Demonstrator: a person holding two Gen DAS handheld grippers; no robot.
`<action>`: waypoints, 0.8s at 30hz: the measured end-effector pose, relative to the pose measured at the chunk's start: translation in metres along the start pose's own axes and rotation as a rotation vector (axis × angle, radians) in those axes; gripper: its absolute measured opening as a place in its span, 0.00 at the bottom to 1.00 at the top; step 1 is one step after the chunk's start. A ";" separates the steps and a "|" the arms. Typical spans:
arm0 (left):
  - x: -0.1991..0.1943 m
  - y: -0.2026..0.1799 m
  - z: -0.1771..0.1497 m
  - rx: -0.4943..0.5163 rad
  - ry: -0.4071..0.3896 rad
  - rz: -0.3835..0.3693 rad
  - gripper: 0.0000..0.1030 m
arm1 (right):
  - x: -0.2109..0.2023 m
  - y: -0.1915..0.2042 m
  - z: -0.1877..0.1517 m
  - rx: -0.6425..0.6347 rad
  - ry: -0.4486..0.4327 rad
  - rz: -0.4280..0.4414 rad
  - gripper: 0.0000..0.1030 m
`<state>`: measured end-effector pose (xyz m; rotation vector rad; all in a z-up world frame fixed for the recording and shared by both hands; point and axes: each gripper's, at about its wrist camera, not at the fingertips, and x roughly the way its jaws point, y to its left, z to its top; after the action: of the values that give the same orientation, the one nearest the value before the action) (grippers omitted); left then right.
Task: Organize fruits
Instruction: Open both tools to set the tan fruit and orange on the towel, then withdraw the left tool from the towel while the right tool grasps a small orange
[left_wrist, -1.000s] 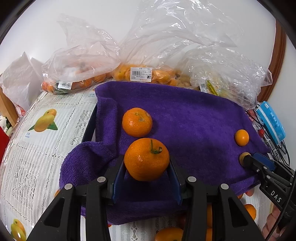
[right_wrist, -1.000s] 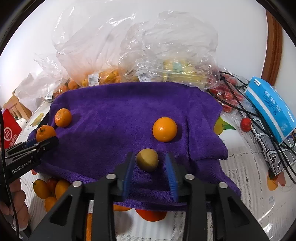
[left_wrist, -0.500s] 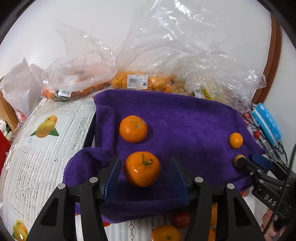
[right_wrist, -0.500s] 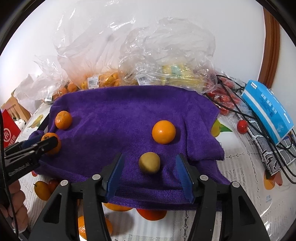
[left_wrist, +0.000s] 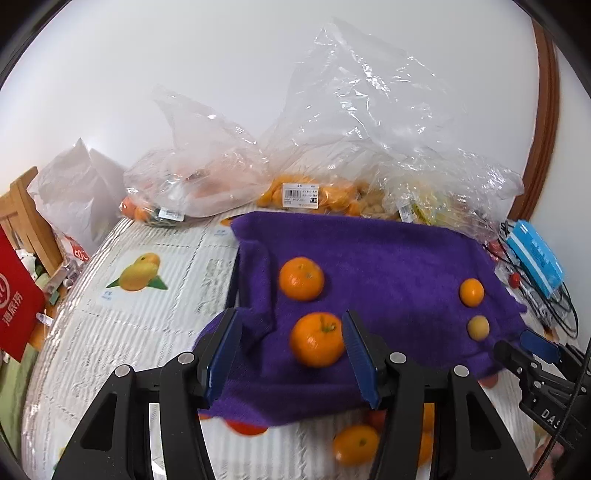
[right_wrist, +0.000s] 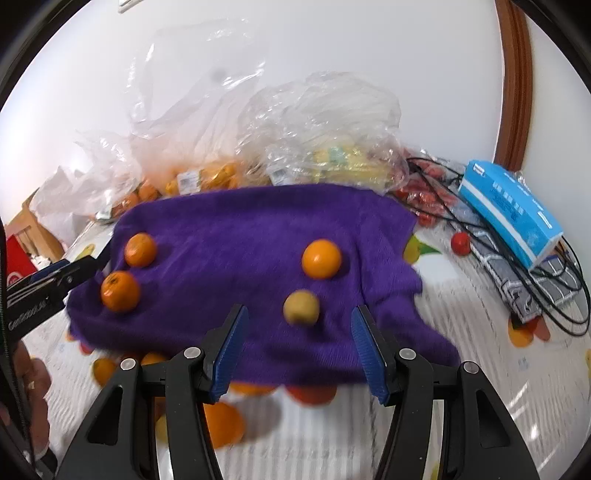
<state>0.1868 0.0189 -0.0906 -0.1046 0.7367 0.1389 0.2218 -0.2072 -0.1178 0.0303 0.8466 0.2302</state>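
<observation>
My left tongs (left_wrist: 291, 354) stand parted, gripping nothing; the stemmed orange tangerine (left_wrist: 317, 339) rests free on the purple terry towel (left_wrist: 388, 266), at its near left edge. My right tongs (right_wrist: 299, 350) are likewise parted; the small yellow-green round fruit (right_wrist: 301, 307) sits at the towel's near right, each kind apparently grouped on its own side.

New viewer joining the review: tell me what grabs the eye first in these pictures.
The purple towel spread mid-table stands out, with four fruits on it: two stemmed tangerines at its left side, a smooth orange and a small yellowish fruit toward its right. Behind it, crumpled clear plastic bags of fruit pile against the wall.
</observation>
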 end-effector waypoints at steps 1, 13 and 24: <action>-0.002 0.001 -0.002 0.010 0.011 -0.003 0.52 | -0.004 0.004 -0.002 -0.009 0.027 0.018 0.56; -0.027 0.045 -0.044 -0.043 0.073 -0.063 0.52 | -0.013 0.037 -0.044 -0.089 0.055 0.071 0.54; -0.042 0.056 -0.068 -0.061 0.100 -0.111 0.52 | -0.007 0.038 -0.062 -0.068 0.115 0.075 0.39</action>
<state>0.1024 0.0604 -0.1149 -0.2115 0.8250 0.0504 0.1641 -0.1758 -0.1493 -0.0153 0.9525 0.3334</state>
